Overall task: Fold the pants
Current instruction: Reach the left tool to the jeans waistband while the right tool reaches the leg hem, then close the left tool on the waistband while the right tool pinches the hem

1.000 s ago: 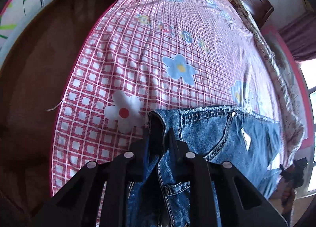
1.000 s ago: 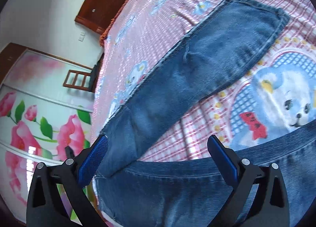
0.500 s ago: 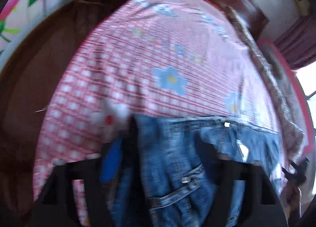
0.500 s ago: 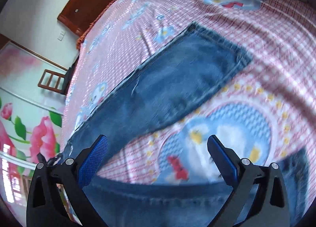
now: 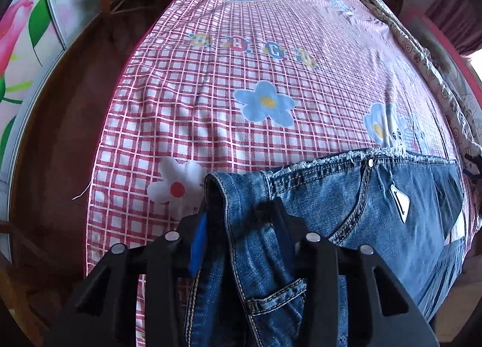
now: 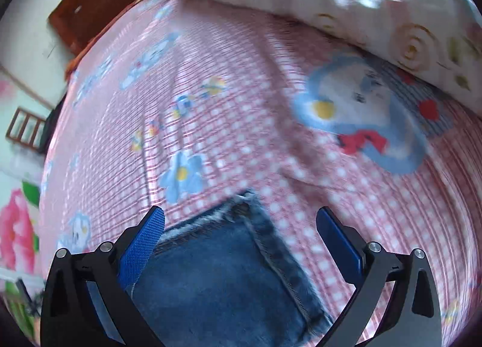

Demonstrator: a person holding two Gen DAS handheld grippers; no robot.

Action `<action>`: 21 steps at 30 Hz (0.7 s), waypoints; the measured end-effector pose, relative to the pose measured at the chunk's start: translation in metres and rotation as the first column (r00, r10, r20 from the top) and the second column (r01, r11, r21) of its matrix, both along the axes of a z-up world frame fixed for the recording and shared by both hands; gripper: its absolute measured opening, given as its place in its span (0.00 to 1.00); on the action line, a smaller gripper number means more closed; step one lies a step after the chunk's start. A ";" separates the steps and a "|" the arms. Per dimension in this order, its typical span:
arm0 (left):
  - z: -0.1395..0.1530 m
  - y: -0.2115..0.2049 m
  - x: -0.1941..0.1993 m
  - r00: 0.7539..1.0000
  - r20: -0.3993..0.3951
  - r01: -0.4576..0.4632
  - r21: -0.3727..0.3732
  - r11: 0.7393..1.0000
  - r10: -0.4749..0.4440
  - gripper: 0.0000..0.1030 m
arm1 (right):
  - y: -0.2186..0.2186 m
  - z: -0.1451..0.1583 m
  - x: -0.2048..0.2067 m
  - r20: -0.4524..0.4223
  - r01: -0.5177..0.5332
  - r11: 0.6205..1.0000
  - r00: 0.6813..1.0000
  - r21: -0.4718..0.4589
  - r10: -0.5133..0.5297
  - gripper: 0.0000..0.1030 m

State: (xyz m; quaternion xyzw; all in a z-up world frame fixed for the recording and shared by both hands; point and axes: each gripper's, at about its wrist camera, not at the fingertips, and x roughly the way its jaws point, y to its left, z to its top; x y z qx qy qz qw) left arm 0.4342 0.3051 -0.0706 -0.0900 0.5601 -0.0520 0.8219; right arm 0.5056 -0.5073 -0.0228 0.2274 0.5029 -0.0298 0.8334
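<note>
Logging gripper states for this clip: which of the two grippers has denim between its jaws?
The left gripper: its jaws flank a bunched fold of the jeans waistband. The right gripper is wide open, only hovering over a leg hem.

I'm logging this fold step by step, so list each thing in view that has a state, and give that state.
left gripper: shut on the jeans waistband.
right gripper: open, holding nothing, above a leg hem.
jeans: front up on the bed, waistband corner bunched between the left fingers.
leg hem: flat on the sheet, frayed edge showing.
checked sheet: spread, slightly wrinkled.
quilt: bunched along the bed's edge.
</note>
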 end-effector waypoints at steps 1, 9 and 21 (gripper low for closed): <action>0.000 -0.006 -0.001 1.000 -0.003 0.001 0.009 1.000 -0.001 0.33 | 0.006 0.000 0.006 -0.010 -0.024 0.999 1.000 -0.028 0.023 0.97; 0.002 -0.012 -0.001 0.999 -0.026 -0.020 -0.011 1.000 0.020 0.27 | 0.028 -0.019 0.029 -0.165 -0.101 0.968 0.984 -0.228 0.064 0.26; 0.024 -0.007 -0.016 0.997 0.051 -0.051 -0.076 0.996 0.055 0.12 | 0.030 0.046 -0.033 0.027 -0.097 0.972 0.994 -0.215 0.105 0.17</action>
